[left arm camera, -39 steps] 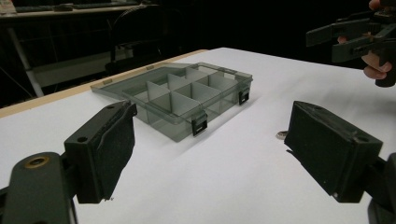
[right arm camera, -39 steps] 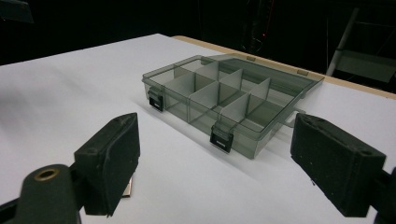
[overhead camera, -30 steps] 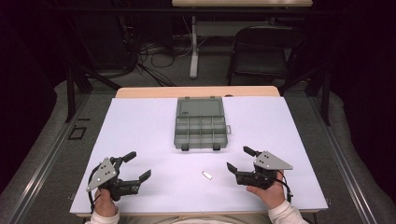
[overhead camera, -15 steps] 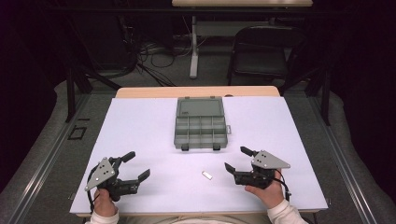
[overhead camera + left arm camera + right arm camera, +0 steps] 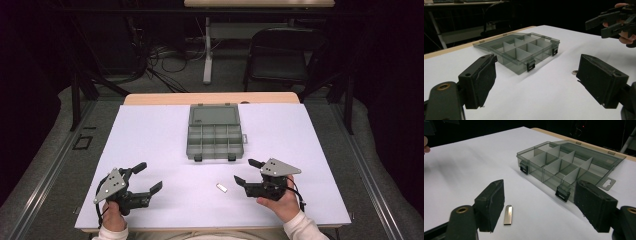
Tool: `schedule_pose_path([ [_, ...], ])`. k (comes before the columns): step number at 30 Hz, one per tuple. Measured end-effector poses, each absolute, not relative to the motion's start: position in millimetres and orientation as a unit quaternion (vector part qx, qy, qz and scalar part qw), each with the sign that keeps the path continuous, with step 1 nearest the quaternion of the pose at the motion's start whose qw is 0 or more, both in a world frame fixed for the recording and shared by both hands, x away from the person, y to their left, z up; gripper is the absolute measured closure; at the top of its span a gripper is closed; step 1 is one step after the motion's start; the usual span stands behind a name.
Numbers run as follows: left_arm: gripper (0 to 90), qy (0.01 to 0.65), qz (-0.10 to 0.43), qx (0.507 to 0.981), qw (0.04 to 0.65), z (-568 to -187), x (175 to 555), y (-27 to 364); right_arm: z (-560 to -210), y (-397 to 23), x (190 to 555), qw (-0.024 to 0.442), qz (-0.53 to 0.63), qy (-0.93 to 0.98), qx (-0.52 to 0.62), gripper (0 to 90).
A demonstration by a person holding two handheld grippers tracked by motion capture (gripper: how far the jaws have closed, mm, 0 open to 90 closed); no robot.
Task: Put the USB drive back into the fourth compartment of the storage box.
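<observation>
White counter [image 5: 150, 135] with an open grey compartment box [image 5: 215, 135] at centre far, lid folded back, compartments empty. A small metal tab [image 5: 221, 187] lies flat near the box, just left of the right gripper [image 5: 247, 172]. Left gripper [image 5: 149, 177] at near left. Both sets of fingers spread wide, holding nothing.

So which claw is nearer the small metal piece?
The right claw: the small metal piece lies just off its tips. The left claw sits farther away across bare table.
</observation>
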State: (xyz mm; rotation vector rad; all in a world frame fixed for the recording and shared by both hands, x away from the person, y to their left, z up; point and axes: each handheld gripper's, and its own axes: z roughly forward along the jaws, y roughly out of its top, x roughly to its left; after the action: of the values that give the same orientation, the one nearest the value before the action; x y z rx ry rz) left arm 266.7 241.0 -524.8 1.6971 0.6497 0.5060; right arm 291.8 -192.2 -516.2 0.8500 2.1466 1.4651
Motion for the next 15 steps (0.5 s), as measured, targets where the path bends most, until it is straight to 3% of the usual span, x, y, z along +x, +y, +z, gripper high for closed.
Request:
schedule_pose_path([
  [15, 15.5, 0.283, 0.215, 0.73, 0.583, -526, 267, 241, -510, -178, 300, 0.19, 0.503, 0.79, 0.295, 33.2],
])
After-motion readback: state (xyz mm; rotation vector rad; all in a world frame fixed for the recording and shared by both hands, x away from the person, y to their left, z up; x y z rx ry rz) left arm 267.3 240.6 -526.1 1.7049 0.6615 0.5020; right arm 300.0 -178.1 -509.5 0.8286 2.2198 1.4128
